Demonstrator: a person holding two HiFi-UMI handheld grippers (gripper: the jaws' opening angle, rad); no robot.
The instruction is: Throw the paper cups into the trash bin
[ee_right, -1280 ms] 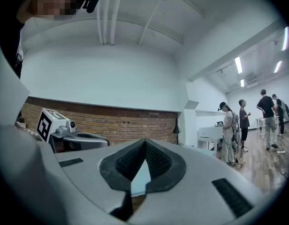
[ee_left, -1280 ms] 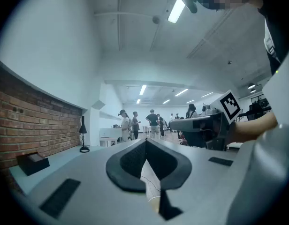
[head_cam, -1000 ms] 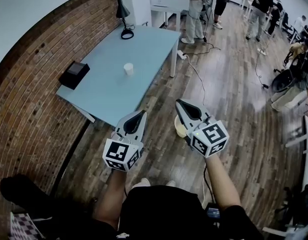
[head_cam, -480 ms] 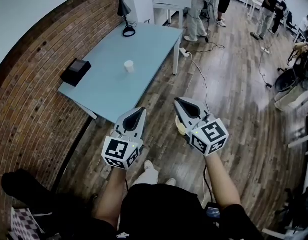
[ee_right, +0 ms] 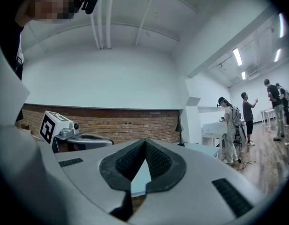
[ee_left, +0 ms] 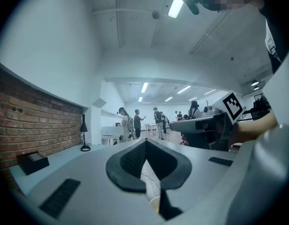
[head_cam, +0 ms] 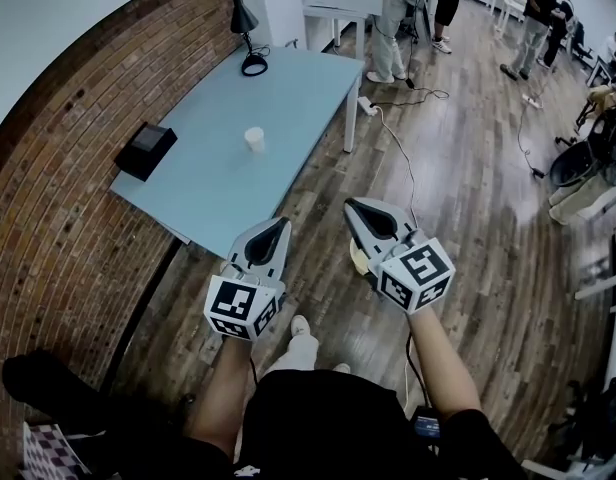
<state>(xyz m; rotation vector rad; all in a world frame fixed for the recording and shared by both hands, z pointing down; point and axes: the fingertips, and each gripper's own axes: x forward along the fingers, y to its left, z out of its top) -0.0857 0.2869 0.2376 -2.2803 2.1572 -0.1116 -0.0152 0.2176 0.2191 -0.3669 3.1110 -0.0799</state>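
Paper cup (head_cam: 254,139) is standing on the tabletop (head_cam: 298,98) ahead, nearer left gripper (head_cam: 284,225) than right gripper (head_cam: 351,205); both are hovering pressed together, empty.

Grey left hand-held gripper (head_cam: 283,224) and right hand-held gripper (head_cam: 351,206) — 2 black-and-white marker cubes (head_cam: 240,306) — black top (head_cam: 328,418)

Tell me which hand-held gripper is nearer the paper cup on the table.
Left. The left hand-held gripper is at the table edge, facing the paper cup; the right hand-held gripper is over the floor, farther.
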